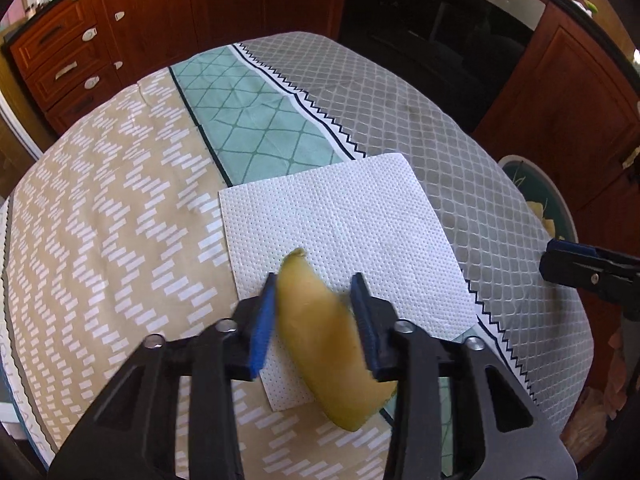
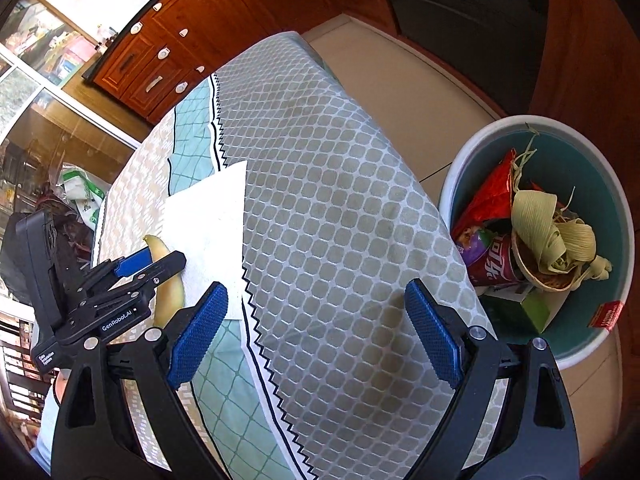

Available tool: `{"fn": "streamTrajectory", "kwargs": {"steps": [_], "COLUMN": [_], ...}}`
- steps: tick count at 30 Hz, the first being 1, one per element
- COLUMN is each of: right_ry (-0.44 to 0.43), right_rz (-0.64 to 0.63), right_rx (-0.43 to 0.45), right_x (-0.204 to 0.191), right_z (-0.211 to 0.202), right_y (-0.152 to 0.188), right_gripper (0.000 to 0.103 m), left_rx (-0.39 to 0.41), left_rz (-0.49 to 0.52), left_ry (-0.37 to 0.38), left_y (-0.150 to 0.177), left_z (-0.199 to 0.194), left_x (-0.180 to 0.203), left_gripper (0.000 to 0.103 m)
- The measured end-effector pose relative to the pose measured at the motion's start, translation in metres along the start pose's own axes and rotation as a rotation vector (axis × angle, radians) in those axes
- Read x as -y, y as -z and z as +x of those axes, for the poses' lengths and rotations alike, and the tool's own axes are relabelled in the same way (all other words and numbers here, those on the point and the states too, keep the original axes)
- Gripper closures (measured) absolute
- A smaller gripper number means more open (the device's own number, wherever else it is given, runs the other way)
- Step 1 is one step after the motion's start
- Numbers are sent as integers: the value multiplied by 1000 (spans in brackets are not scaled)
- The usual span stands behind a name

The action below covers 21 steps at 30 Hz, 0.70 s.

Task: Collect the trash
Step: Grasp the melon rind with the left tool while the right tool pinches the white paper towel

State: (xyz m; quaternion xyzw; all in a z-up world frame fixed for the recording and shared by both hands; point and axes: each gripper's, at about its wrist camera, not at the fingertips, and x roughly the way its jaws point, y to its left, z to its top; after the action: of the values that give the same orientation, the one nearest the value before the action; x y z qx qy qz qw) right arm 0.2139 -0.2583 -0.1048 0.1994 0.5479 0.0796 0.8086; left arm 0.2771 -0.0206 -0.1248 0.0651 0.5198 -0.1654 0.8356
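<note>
Banana peel: lying on a white paper towel near the worktop's near edge, between the left gripper's narrowed jaws, both pads at its sides. Right gripper: jaws wide, empty, above the worktop's right edge. Trash bin: on the floor beside that edge, part-filled.

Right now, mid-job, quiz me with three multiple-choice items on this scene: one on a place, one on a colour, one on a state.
1. Where does the trash bin stand?
A. on the floor beside the table
B. on the table
C. inside a cupboard

2. What colour is the paper towel?
A. red
B. white
C. black

3. How is the right gripper?
A. shut on a can
B. shut on the towel
C. open, holding nothing

Answers:
1 A, it sits below the tablecloth edge.
2 B, plain white under the yellow peel.
3 C, only cloth shows between its spread jaws.
</note>
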Motion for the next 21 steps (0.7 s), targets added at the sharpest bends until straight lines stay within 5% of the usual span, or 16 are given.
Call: {"fn": "streamTrajectory", "kwargs": {"steps": [4, 10, 21], "right_ry": [-2, -7, 84], "right_rz": [-22, -91, -478], "right_rx": [-11, -16, -45], "right_x": [-8, -31, -133], "right_z": [9, 16, 70], "right_y": [-2, -1, 11], "right_gripper": [17, 17, 17], "left_rx": [25, 34, 22], "left_rz": [48, -100, -269], "left_ry": [17, 56, 79], "left_y": [8, 24, 71], "left_z": [-10, -34, -57], "left_x": [15, -14, -90], "left_gripper": [79, 89, 88]}}
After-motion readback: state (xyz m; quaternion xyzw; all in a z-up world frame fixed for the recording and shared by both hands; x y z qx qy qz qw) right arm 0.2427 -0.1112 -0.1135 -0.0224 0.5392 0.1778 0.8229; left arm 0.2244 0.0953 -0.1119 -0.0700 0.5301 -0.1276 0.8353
